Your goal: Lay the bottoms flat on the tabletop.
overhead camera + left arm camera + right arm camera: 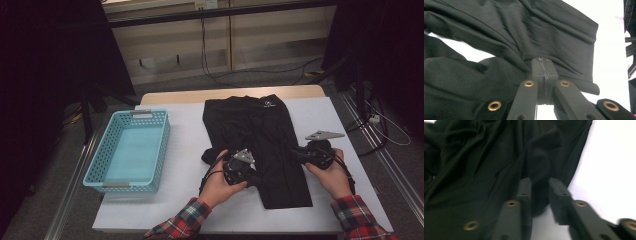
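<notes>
A black garment (pixel 260 130) lies spread along the middle of the white table (pixel 185 125), a small white logo near its far end. My left gripper (pixel 254 179) rests on the garment's near left part; in the left gripper view its jaws (pixel 542 62) are pressed together on a pinch of cloth (pixel 549 30), and wrinkles run toward the tips. My right gripper (pixel 296 152) is at the garment's right edge, pointing left. Seen from the right gripper view (pixel 540 186), its jaws stand apart with a raised fold of the black cloth (pixel 474 170) between them, and the pads are not pressing it.
A light blue plastic basket (pixel 107 172) stands empty on the table's left side. Bare white tabletop lies right of the garment (pixel 609 170) and between it and the basket. The table's edges drop to a grey floor with cables behind.
</notes>
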Available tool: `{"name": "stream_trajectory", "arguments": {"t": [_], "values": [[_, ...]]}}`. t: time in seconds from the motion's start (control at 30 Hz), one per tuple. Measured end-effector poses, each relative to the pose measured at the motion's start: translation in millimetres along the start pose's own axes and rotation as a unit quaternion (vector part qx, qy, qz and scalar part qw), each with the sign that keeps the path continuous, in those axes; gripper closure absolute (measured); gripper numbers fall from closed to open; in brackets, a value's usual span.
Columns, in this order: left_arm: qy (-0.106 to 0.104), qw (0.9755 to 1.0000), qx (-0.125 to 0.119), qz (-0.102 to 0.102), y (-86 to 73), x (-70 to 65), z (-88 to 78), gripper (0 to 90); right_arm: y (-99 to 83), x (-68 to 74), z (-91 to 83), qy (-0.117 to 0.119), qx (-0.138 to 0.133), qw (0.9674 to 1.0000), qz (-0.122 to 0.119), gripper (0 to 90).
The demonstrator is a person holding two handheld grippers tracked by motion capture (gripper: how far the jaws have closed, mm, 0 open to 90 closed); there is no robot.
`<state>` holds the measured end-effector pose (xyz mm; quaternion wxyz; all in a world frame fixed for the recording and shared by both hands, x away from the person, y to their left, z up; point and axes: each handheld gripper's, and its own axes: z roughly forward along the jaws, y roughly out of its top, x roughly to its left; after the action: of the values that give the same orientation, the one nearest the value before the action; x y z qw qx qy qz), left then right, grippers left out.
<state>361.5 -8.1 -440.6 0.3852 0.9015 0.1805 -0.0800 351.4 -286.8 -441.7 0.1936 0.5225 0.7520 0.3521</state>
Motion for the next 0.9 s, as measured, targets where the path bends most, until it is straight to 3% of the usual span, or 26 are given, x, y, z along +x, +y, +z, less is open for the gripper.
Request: {"name": "stream_trajectory", "arguments": {"t": [0.13, 0.37, 0.47, 0.53, 0.63, 0.77, 0.9], "values": [[0.004, 1.0000, 0.003, -0.002, -1.4, -0.1, -1.6, 90.0, -4.5, -0.1, 2.5, 0.001, 0.015, 0.9998, 0.008, 66.4], [0.008, 0.9998, 0.004, -0.016, -5.5, 6.9, -6.9, 90.0, -3.6, -9.1, -6.8, -0.004, -0.004, 0.9996, 0.029, 68.4], [0.014, 0.9998, 0.003, -0.012, -5.2, 6.9, -6.8, 89.2, -7.7, -9.2, -4.7, 0.004, 0.013, 0.9994, 0.030, 69.6], [0.008, 0.9996, -0.020, -0.019, -3.6, 7.8, -7.5, 77.9, -8.8, -6.7, -3.1, 0.020, 0.022, 0.9991, 0.030, 75.0], [-0.001, 0.9991, -0.037, -0.022, -0.9, 4.9, -8.3, 67.2, -8.8, -1.2, -0.9, 0.029, 0.031, 0.9991, 0.011, 88.6], [-0.007, 0.9992, -0.037, -0.009, 0.5, -0.7, -3.0, 57.2, -6.7, 5.5, -0.9, 0.037, 0.024, 0.9990, -0.011, 90.0], [0.005, 0.9998, -0.020, 0.000, -1.8, -1.8, 4.5, 57.0, -4.5, 10.1, -4.6, 0.046, 0.013, 0.9987, -0.017, 90.0]]}}
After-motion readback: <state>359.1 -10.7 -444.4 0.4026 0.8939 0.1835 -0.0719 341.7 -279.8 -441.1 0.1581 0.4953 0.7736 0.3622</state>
